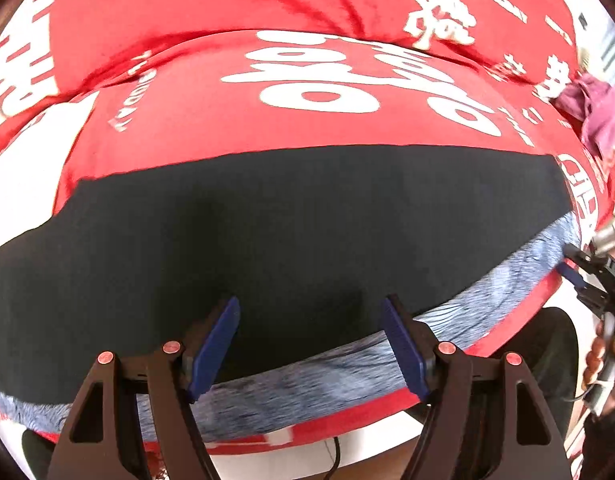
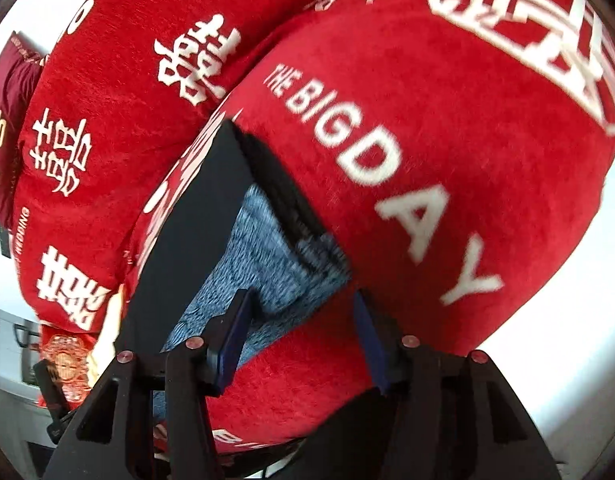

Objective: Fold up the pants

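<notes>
Dark pants (image 1: pixel 267 232) with a grey fleecy lining lie flat on a red blanket (image 1: pixel 211 128) printed with white lettering. The left gripper (image 1: pixel 309 344) hovers over them, jaws apart, empty; the right gripper (image 2: pixel 303 336) likewise gapes empty at their edge. A maroon cloth (image 1: pixel 591 112) lies well apart.

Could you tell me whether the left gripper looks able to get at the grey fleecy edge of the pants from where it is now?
Probably yes: the left gripper is open right over the grey edge of the pants, with nothing in between.
</notes>
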The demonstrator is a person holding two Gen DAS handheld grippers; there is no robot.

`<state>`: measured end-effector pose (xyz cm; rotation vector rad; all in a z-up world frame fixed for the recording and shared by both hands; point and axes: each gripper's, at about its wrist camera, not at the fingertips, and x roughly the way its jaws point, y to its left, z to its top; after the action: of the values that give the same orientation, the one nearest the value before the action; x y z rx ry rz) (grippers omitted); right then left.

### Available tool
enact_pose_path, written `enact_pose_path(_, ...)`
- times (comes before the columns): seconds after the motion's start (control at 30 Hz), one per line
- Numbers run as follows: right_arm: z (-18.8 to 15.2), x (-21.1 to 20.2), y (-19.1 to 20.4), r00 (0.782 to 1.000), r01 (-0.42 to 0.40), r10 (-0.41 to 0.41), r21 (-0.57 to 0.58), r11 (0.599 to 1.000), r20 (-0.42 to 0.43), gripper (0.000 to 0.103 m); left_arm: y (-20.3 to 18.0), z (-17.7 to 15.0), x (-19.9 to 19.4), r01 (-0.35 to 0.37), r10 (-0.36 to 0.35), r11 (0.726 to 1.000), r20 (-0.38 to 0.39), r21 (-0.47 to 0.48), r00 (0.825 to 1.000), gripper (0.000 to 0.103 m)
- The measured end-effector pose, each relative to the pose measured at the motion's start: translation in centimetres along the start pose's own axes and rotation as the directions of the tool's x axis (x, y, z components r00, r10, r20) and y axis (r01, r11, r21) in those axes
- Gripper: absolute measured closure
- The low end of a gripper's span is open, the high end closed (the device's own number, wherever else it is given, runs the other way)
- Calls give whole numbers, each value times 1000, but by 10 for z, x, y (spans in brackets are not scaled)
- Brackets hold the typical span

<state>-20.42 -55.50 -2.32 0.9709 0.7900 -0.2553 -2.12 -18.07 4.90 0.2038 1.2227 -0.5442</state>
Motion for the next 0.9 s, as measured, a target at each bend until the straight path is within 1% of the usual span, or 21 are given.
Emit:
enact_pose_path(0.03, -1, 4, 3, 1000, -8, 8, -7, 1000, 3, 45, -5, 2, 2, 1, -1, 1000, -4, 11, 1000, 29)
enact_pose_path(0.13, 1, 9, 12, 996, -60, 63, -59, 996, 57, 45, -10, 2, 10, 2, -2, 1000, -27, 16, 1000, 29)
enact_pose_path(0.17, 3, 12, 13, 995, -64, 68, -60, 996, 66, 47, -10, 1, 13, 5, -5, 1000, -36, 8, 999, 29)
enact_pose_path(0.2, 5, 13, 14, 994, -71, 77, -63, 995, 84, 51, -9, 0, 15, 4, -4, 1000, -42, 1, 999, 29)
enact_pose_path(0.23, 7, 13, 13, 993, -74, 79, -66, 995, 90, 73, -9, -2, 15, 1, -1, 1000, -42, 1, 999, 29)
enact_pose_path(0.27, 9, 14, 13, 993, -80, 85, -60, 995, 84, 87, -9, -3, 15, -3, 3, 1000, -40, 5, 999, 29)
enact_pose_path(0.3, 10, 14, 13, 992, -97, 101, -53, 994, 75, 87, -9, -3, 13, -6, 6, 1000, -39, 8, 999, 29)
enact_pose_path(0.37, 10, 5, 22, 989, -100, 107, -75, 992, 102, 90, -7, -3, 13, -6, 6, 1000, -42, 1, 999, 29)
enact_pose_path(0.43, 9, -9, 36, 984, -81, 97, -115, 990, 146, 91, -5, -3, 15, -5, 4, 1000, -45, -9, 999, 29)
enact_pose_path(0.5, 8, -19, 42, 976, -93, 110, -98, 991, 188, 91, -5, -3, 16, -10, 9, 1000, -44, -10, 999, 29)
enact_pose_path(0.53, 7, -20, 44, 976, -75, 93, -100, 992, 198, 91, -7, -3, 17, -17, 16, 1000, -44, -6, 999, 29)
enact_pose_path(0.57, 7, -13, 45, 981, -18, 39, -109, 994, 191, 91, -7, -3, 17, -24, 24, 1000, -45, 1, 999, 29)
enact_pose_path(0.63, 10, 11, 34, 992, 77, -70, -66, 995, 102, 91, -10, -3, 18, -35, 36, 999, -45, 19, 998, 29)
enact_pose_path(0.67, 10, 12, 26, 994, 47, -45, -14, 999, 104, 91, -10, -3, 17, -31, 32, 999, -45, 23, 998, 29)
enact_pose_path(0.7, 11, 7, 29, 991, 48, -45, -17, 999, 123, 91, -9, -4, 17, -26, 27, 999, -45, 19, 999, 29)
enact_pose_path(0.73, 10, 3, 36, 986, 75, -66, -53, 996, 152, 91, -9, -4, 17, -26, 27, 1000, -44, 17, 999, 29)
enact_pose_path(0.77, 9, 5, 42, 982, 117, -102, -83, 990, 160, 88, -8, -4, 18, -29, 30, 999, -44, 18, 999, 29)
enact_pose_path(0.8, 9, 11, 41, 982, 148, -136, -81, 986, 134, 86, -9, -4, 18, -36, 37, 999, -43, 22, 998, 29)
enact_pose_path(0.83, 11, 14, 37, 985, 141, -134, -61, 988, 109, 82, -11, -4, 18, -43, 44, 999, -41, 27, 998, 29)
enact_pose_path(0.87, 14, 7, 36, 983, 150, -146, -28, 988, 109, 65, -11, -4, 18, -47, 48, 998, -39, 29, 998, 29)
enact_pose_path(0.9, 15, -2, 42, 965, 230, -223, -34, 973, 137, 59, -11, -5, 18, -50, 51, 998, -37, 28, 998, 29)
